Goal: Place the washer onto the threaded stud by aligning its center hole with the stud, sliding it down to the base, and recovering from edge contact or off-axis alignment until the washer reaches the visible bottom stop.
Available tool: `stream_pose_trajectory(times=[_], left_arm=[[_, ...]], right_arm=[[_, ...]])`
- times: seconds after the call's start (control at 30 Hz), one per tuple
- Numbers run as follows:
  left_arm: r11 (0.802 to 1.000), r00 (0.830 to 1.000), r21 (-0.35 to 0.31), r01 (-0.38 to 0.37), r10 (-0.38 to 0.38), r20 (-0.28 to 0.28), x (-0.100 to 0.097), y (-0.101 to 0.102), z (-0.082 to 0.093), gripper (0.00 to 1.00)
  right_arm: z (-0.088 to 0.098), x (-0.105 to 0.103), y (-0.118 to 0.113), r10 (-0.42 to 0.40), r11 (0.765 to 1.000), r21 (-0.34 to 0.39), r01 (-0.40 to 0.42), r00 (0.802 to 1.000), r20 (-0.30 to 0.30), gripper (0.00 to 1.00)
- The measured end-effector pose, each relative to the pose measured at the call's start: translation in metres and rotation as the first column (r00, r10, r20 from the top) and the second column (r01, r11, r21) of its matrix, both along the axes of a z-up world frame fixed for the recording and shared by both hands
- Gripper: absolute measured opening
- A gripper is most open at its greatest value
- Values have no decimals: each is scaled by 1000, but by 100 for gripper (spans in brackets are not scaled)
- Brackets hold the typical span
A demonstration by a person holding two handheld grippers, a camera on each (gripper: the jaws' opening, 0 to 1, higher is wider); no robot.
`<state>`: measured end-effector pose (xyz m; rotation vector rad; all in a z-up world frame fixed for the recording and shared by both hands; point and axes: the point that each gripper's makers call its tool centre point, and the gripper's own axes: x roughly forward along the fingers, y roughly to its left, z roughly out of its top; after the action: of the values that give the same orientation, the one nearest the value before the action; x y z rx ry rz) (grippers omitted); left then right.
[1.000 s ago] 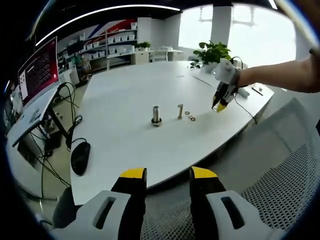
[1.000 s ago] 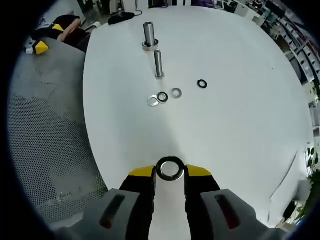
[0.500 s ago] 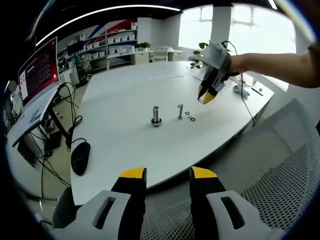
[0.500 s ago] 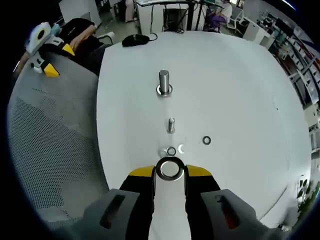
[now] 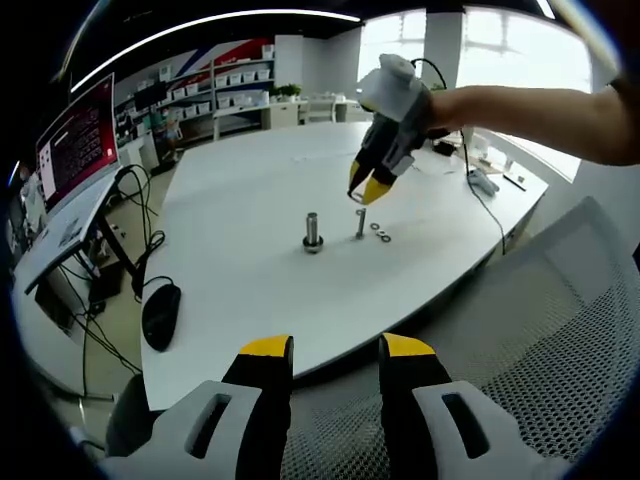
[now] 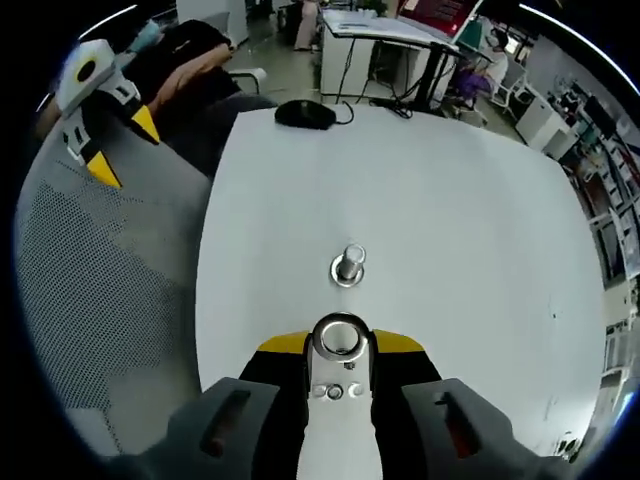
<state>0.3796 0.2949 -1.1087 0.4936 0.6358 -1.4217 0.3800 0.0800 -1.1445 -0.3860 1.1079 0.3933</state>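
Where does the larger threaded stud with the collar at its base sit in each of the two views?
Left gripper view: the stud stands upright near the middle of the white table, left of the thinner bolt.
Right gripper view: the stud is seen almost end-on, just above the washer held in the right gripper.
Shared landmark: the black mouse at the table's edge.

Left gripper view faces across the table (image 5: 250, 230) from afar; right gripper view looks down, sharing the stud (image 6: 349, 264)
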Motion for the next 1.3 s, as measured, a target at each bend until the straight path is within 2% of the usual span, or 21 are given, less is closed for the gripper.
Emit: stream_pose_trajectory(times=[0.17, 0.27, 0.3, 0.53, 0.93, 1.3], left_arm=[[1000, 1000, -3, -3, 3, 0, 0, 0, 1, 33], [1000, 1000, -5, -6, 6, 0, 1, 0, 0, 33], [1000, 1000, -6, -6, 6, 0, 1, 0, 0, 33], [1000, 1000, -8, -13, 13, 2, 1, 0, 1, 34], [1000, 1000, -11, -17, 17, 2, 1, 0, 1, 34], [1000, 1000, -16, -17, 17, 1, 2, 0, 1, 34]], right_arm=[[-1, 22, 8, 37, 999, -27, -37, 999, 21, 23], [-7, 35, 3, 63, 995, -75, -63, 998, -4, 23], [-6, 32, 3, 61, 995, -78, -62, 998, -16, 23], [-16, 50, 6, 94, 991, -94, -99, 994, -52, 23], [-36, 51, 12, 150, 978, -119, -169, 977, -153, 23], [-64, 49, 11, 161, 975, -121, -186, 969, -188, 23]])
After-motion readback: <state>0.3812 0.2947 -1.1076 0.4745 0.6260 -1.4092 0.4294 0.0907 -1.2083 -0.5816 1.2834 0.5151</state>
